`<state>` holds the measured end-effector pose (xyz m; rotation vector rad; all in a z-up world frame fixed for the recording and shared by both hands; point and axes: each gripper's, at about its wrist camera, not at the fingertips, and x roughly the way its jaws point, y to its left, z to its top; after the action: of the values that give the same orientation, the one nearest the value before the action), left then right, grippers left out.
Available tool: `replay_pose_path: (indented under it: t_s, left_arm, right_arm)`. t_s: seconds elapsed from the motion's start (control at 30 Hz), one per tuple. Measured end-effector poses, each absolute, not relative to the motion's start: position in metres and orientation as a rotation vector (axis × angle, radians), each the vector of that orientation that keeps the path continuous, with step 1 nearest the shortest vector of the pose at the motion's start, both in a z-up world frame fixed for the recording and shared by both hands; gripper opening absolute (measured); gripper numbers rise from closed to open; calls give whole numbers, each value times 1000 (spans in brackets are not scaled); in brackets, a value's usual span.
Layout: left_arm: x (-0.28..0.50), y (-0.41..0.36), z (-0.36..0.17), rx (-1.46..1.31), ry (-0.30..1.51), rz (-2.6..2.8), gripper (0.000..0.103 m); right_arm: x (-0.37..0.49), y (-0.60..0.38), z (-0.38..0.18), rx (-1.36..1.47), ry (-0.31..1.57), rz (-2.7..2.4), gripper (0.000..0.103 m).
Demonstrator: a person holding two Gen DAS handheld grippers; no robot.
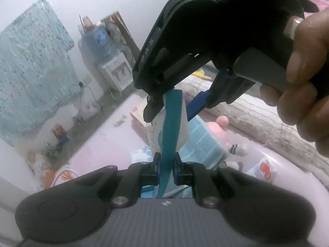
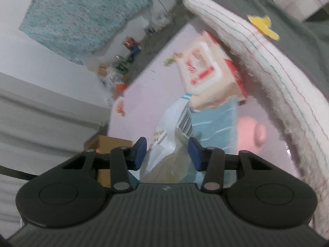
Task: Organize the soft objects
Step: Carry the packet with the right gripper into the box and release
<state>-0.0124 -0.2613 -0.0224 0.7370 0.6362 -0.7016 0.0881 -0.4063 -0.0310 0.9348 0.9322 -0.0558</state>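
My left gripper point(image 1: 167, 168) is shut on a teal strap point(image 1: 169, 123) that runs up to a white bag point(image 1: 183, 127) held above the pink bed. My right gripper point(image 1: 170, 105) shows in the left wrist view just above, its fingers around the top of the strap and bag. In the right wrist view my right gripper point(image 2: 167, 154) is open, with the white plastic bag point(image 2: 170, 127) between its blue pads point(image 2: 140, 153), not pinched. A folded blue towel point(image 2: 216, 123), a red-and-cream packet point(image 2: 207, 76) and a pink plush toy point(image 2: 253, 133) lie beyond.
The pink bed sheet point(image 1: 107, 144) carries a blue towel point(image 1: 203, 142), pink plush point(image 1: 222, 121) and small socks point(image 1: 238, 150). A white fringed blanket point(image 2: 267, 61) edges the bed. A water dispenser point(image 1: 111, 65) and a teal curtain point(image 1: 30, 61) stand by the wall.
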Motion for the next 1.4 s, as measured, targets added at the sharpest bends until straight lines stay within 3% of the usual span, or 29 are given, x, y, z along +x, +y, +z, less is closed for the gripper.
replay_pose_path:
  t_s: [0.3, 0.47, 0.57, 0.6, 0.67, 0.7, 0.73, 0.9, 0.97, 1.4]
  left_arm:
    - [-3, -126, 38, 830, 596, -510, 13]
    - [36, -40, 20, 871, 689, -355, 15]
    - [70, -4, -6, 871, 772, -285, 21]
    - [83, 8, -19, 882, 799, -257, 27]
    - [102, 23, -36, 894, 836, -192, 58]
    - [110, 32, -45, 898, 856, -154, 83]
    - [114, 39, -52, 899, 862, -131, 87]
    - [108, 66, -71, 852, 928, -126, 87]
    - [105, 70, -74, 825, 945, -136, 87]
    - [109, 113, -74, 584, 1041, -145, 84]
  right_arm:
    - [118, -275, 35, 929, 847, 172, 41]
    - [179, -169, 20, 935, 909, 349, 38]
    - [216, -114, -7, 938, 966, 401, 35]
    - [226, -99, -14, 935, 984, 406, 34]
    - [246, -66, -28, 920, 1000, 421, 32]
    - [253, -54, -35, 907, 1003, 418, 32]
    - [261, -38, -47, 908, 1008, 411, 32]
    - [276, -4, -106, 862, 1106, 294, 31]
    - [268, 6, -124, 838, 1167, 257, 27]
    - [256, 21, -134, 925, 1147, 197, 27]
